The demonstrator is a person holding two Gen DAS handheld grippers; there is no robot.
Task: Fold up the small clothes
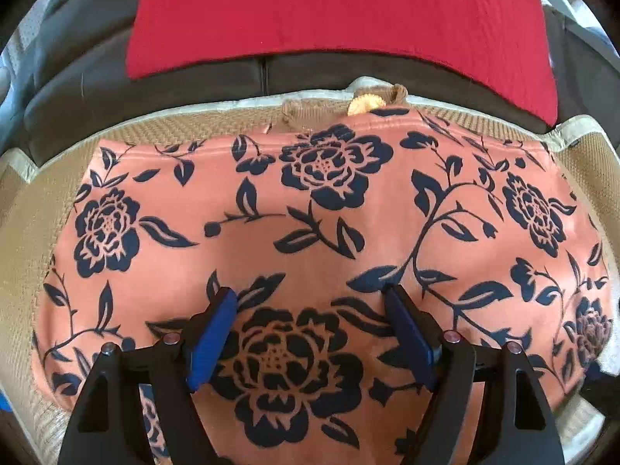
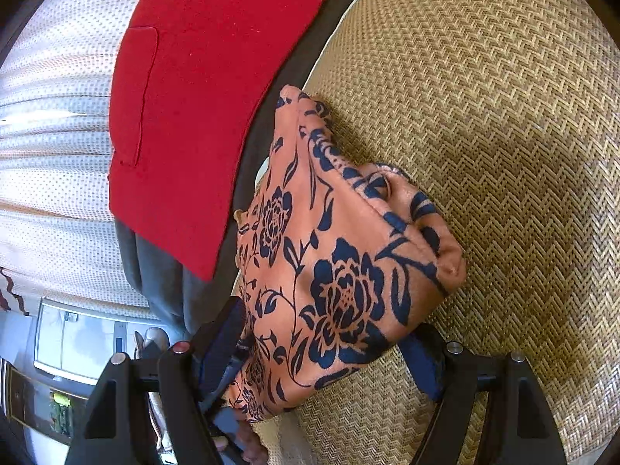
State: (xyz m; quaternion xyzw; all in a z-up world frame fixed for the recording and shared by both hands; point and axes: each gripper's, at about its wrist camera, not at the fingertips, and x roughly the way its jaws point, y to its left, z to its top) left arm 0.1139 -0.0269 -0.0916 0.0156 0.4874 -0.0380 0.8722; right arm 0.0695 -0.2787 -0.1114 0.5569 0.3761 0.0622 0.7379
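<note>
A salmon-pink garment with dark navy flowers (image 1: 310, 232) lies spread flat on a woven tan mat (image 1: 162, 131). My left gripper (image 1: 310, 302) hovers open just above its near middle, blue pads (image 1: 211, 341) wide apart, holding nothing. In the right wrist view the same garment (image 2: 341, 271) is bunched and folded over between my right gripper's fingers (image 2: 325, 337). The jaws stand wide apart with the cloth lying between them, resting on the mat (image 2: 484, 135). A tan drawstring and a round gold tag (image 1: 364, 104) show at the garment's far edge.
A red cloth (image 1: 333, 11) hangs over a dark sofa back (image 1: 97, 89) behind the mat; it also shows in the right wrist view (image 2: 201, 97). White dotted fabric (image 2: 54, 116) and floor clutter lie to the left of the sofa edge.
</note>
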